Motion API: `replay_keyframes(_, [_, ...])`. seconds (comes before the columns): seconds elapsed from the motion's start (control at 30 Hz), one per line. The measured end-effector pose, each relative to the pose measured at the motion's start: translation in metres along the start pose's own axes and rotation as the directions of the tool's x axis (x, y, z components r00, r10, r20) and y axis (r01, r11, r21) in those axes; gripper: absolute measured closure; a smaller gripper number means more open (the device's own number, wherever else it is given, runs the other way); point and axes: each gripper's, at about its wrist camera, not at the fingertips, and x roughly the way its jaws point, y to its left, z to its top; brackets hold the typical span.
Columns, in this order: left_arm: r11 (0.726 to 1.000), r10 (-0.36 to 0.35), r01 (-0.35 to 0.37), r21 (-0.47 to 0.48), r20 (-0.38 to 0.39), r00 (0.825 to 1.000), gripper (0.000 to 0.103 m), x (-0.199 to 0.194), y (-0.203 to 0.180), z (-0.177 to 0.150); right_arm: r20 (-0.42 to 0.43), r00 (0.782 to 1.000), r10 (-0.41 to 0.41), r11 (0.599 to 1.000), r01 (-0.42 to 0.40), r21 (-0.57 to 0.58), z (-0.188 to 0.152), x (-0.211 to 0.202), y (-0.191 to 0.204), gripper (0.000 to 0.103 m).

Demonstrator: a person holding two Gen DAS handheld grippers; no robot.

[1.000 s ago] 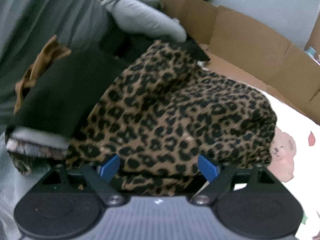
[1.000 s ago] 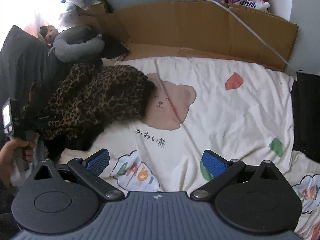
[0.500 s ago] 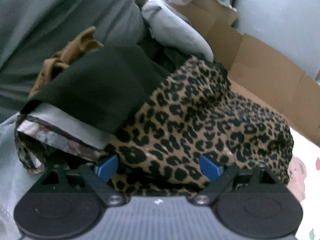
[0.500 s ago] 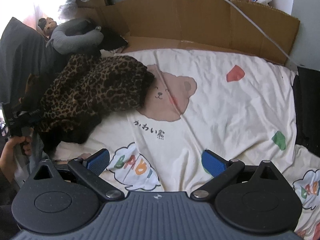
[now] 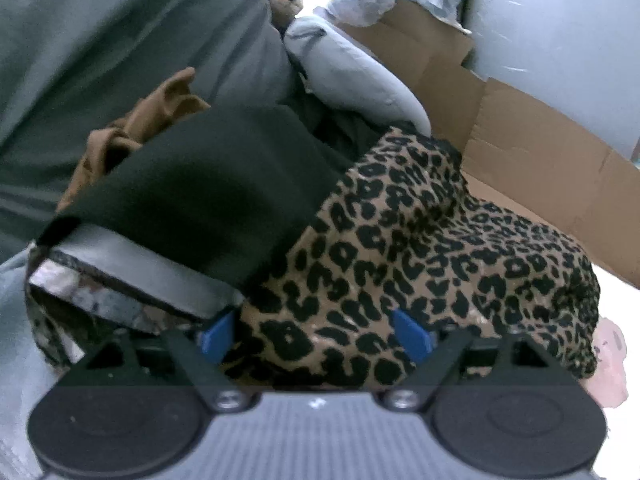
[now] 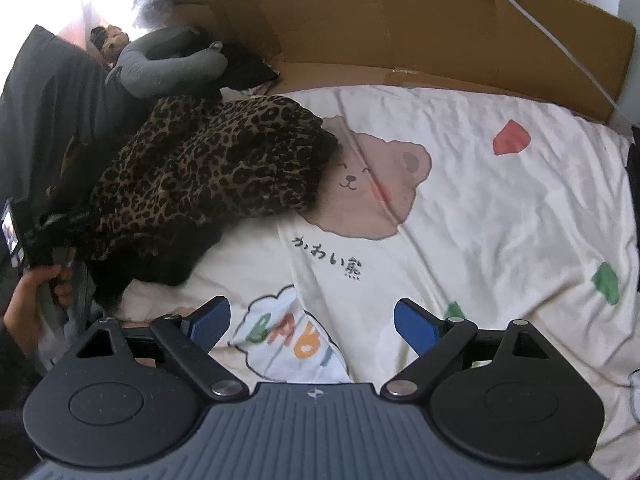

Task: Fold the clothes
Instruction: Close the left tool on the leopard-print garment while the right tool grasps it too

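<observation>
Left wrist view, left claw (image 5: 316, 334): its jaws are closing with a fold of the crumpled leopard-print fabric garment (image 5: 420, 256) bulging between the blue pads (image 5: 412, 334); whether the pads are already pressing on the cloth cannot be told.
Left wrist view, garment edges: a black fabric band (image 5: 200, 196) is lying across the garment's left part, with a pale grey lining edge showing just under it.
Left wrist view, surroundings: a rust-brown crumpled cloth (image 5: 136, 136) is sitting behind the black band, against a dark grey pillow (image 5: 100, 40); a pale grey padded neck cushion (image 5: 352, 76) and flattened brown cardboard panels (image 5: 540, 160) are crowding the far side.

Right wrist view, right claw (image 6: 312, 320): it is hanging wide over the bed, its jaws closing slightly with nothing between the blue pads but bare sheet below.
Right wrist view, garment: it is lying heaped at the left edge of the cream cartoon-bear bed sheet (image 6: 480, 220), its right edge overlapping the printed bear.
Right wrist view, left hand (image 6: 36, 300): it is gripping the other tool's handle at the frame's far left, by the garment's lower edge.
Right wrist view, open room: the sheet's middle and right are lying free, bounded by cardboard behind.
</observation>
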Motion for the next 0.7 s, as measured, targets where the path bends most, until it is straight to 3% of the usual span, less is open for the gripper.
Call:
replay_keyframes(0.03, [1.000,-0.020,0.020,-0.017,-0.004,1.000,0.058,-0.001,0.003,-0.001,0.006,1.000,0.006,1.000,-0.006,0.016,0.000,0.004,0.003,0.011])
replay_keyframes(0.07, [0.998,-0.043,0.043,-0.045,-0.004,0.999,0.068,-0.004,0.007,-0.001,0.014,1.000,0.013,1.000,-0.013,0.029,0.000,0.007,0.006,0.011])
replay_keyframes(0.13, [0.991,-0.082,0.082,-0.101,0.000,0.997,0.097,-0.010,0.015,-0.001,0.025,0.999,0.025,0.999,-0.026,0.032,0.000,0.013,0.016,0.011])
replay_keyframes(0.27, [0.978,-0.154,0.152,-0.141,0.000,0.988,0.102,-0.024,0.019,-0.004,0.035,0.998,0.059,0.998,-0.060,0.011,0.003,0.026,0.044,0.011])
replay_keyframes(0.4, [0.965,-0.233,0.230,-0.122,-0.007,0.972,0.102,-0.038,0.007,-0.010,0.034,0.995,0.097,0.995,-0.097,0.002,0.009,0.041,0.071,0.011])
replay_keyframes(0.7, [0.922,-0.385,0.382,-0.059,-0.069,0.920,0.102,-0.059,-0.025,-0.028,-0.015,0.983,0.183,0.981,-0.184,-0.064,0.017,0.062,0.124,0.011])
